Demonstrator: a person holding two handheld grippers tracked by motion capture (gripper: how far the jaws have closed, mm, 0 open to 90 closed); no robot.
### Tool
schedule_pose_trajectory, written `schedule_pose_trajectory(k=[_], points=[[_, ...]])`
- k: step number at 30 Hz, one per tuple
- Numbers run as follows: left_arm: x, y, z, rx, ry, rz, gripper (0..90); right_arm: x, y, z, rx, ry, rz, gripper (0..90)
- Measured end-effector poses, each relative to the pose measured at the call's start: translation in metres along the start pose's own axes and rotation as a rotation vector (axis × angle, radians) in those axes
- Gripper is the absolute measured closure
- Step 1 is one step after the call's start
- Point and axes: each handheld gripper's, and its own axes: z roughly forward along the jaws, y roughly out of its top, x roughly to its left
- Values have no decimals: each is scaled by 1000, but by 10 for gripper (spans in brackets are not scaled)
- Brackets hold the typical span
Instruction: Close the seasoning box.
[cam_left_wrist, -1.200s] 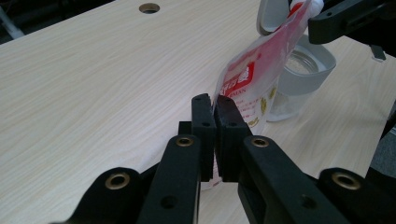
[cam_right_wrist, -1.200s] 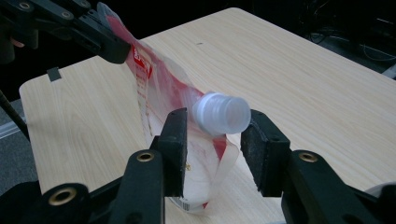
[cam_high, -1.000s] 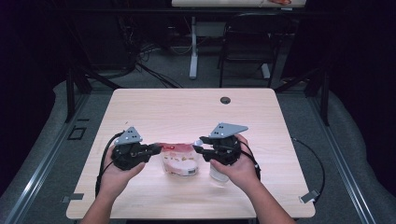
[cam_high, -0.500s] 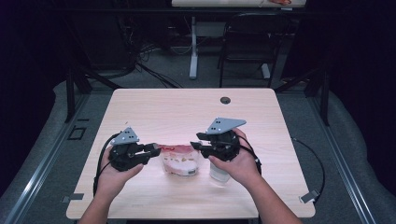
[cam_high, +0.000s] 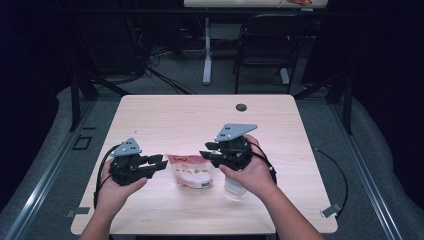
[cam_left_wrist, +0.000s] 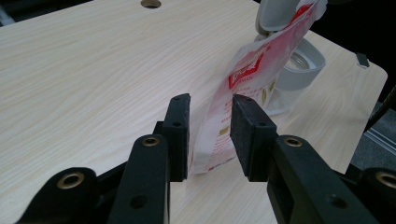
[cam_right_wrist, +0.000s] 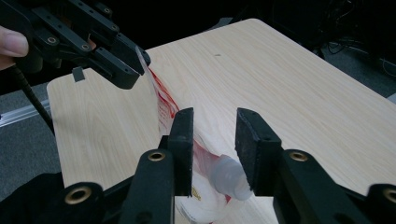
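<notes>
- Left claw (cam_high: 161, 164) first: I see its jaws parted, and they have just been opening; in the left gripper view the edge of the red-and-white pouch (cam_left_wrist: 243, 93) stands between the pads (cam_left_wrist: 180, 135), and I can't tell that either one presses on it
- Right claw (cam_high: 210, 152): its jaws stand apart and have just been closing; in the right gripper view the pouch (cam_right_wrist: 161, 109) runs beside the left pad and a clear plastic bottle (cam_right_wrist: 229, 179) lies between the two, with a gap on either side
- from above, the pouch (cam_high: 190, 170) sits on the surface (cam_high: 180, 115) between my two claws, near the front edge; the bottle (cam_high: 232, 186) lies just under my right hand (cam_high: 252, 170)
- my left hand (cam_high: 117, 187) holds its claw low, pointing toward the pouch
- farther off, a small dark hole (cam_high: 241, 107) marks the far side of the surface
</notes>
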Motion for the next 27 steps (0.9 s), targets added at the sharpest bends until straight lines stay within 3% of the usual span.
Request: schedule_pose_trajectory(k=[11, 27], points=[[10, -3, -9, -20, -6, -16, 669, 6, 14, 12, 23, 24, -40, 735], [22, -6, -20, -31, 33, -52, 669, 15, 29, 28, 52, 49, -73, 743]])
